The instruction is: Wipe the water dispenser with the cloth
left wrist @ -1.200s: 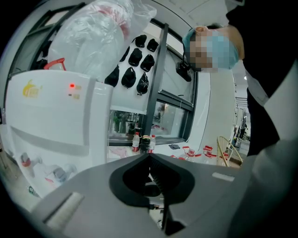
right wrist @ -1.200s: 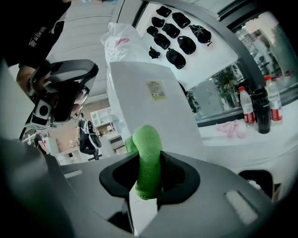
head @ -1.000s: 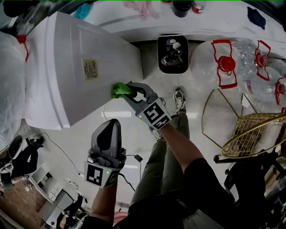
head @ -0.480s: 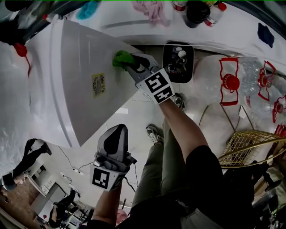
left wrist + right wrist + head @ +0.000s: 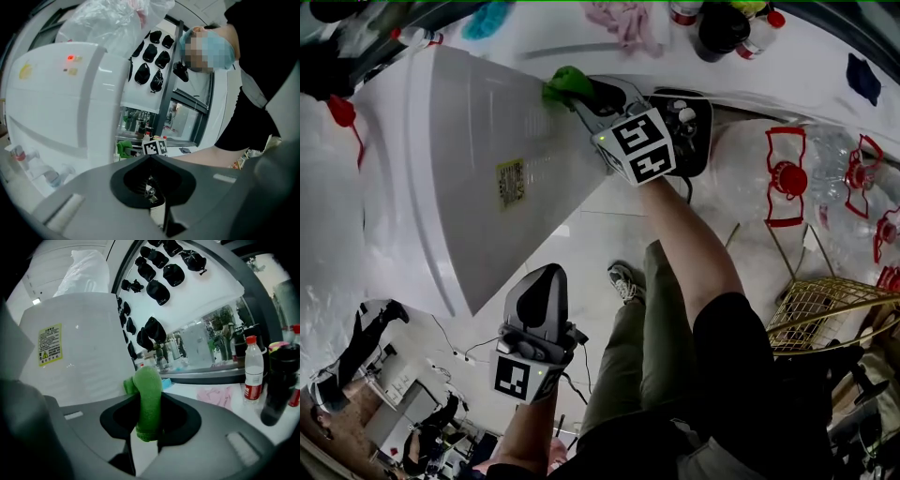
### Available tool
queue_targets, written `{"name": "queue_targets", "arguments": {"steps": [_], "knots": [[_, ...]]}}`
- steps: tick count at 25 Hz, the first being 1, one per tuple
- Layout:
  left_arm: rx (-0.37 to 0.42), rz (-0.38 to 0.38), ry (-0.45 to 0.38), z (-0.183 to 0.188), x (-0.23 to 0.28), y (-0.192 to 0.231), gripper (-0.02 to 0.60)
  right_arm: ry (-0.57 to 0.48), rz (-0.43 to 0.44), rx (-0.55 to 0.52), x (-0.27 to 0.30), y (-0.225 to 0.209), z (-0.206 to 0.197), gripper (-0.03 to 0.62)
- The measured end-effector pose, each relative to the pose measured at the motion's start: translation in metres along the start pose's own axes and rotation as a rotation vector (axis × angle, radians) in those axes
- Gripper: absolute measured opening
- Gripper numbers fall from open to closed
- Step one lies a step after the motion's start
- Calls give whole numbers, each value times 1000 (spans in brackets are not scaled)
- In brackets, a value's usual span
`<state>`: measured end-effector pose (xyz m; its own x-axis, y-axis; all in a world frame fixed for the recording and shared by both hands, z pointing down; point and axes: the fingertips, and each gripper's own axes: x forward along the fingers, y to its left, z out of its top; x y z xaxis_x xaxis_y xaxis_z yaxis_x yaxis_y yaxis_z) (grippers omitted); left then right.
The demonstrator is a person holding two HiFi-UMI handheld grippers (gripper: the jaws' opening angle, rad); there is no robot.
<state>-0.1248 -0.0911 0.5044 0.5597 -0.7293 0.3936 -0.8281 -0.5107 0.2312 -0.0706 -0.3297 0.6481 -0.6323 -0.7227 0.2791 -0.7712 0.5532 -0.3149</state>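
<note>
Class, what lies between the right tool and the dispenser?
The green cloth, held in the right tool against the dispenser; the right gripper view shows it.

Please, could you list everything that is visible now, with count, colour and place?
water dispenser: one, white, at left, with a yellow label on its side
cloth: one, green, against the dispenser's upper edge
water jugs: at least two, clear with red caps, on the floor at right
wire basket: one, gold, lower right
black container: one, on the floor beside the dispenser
pink cloth: one, on the white counter
bottle: one, clear with red cap and label, on the counter
right gripper: grey, jaws shut on the cloth
left gripper: grey, jaws shut, empty, low and apart from the dispenser
legs: two, in green trousers, below
</note>
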Motion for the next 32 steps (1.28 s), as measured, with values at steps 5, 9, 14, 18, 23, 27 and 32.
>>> {"name": "queue_targets", "arguments": {"steps": [5, 9, 14, 18, 23, 27, 32], "knots": [[13, -17, -8, -3, -6, 0, 2, -36, -36, 21, -46, 11, -17, 114], [24, -40, -4, -11, -15, -4, 2, -19, -44, 40, -90, 42, -56, 114], [50, -65, 4, -22, -26, -14, 2, 43, -14, 85, -126, 97, -116, 114], [58, -85, 14, -31, -31, -21, 2, 73, 32, 134, -137, 135, -147, 114], [46, -87, 26, -42, -31, -23, 2, 112, 92, 133, -130, 163, -165, 114], [41, -74, 25, -44, -27, -21, 2, 141, 108, 134, -113, 160, -170, 114], [17, -40, 31, -45, -18, -10, 2, 169, 107, 134, -91, 140, -167, 114]]}}
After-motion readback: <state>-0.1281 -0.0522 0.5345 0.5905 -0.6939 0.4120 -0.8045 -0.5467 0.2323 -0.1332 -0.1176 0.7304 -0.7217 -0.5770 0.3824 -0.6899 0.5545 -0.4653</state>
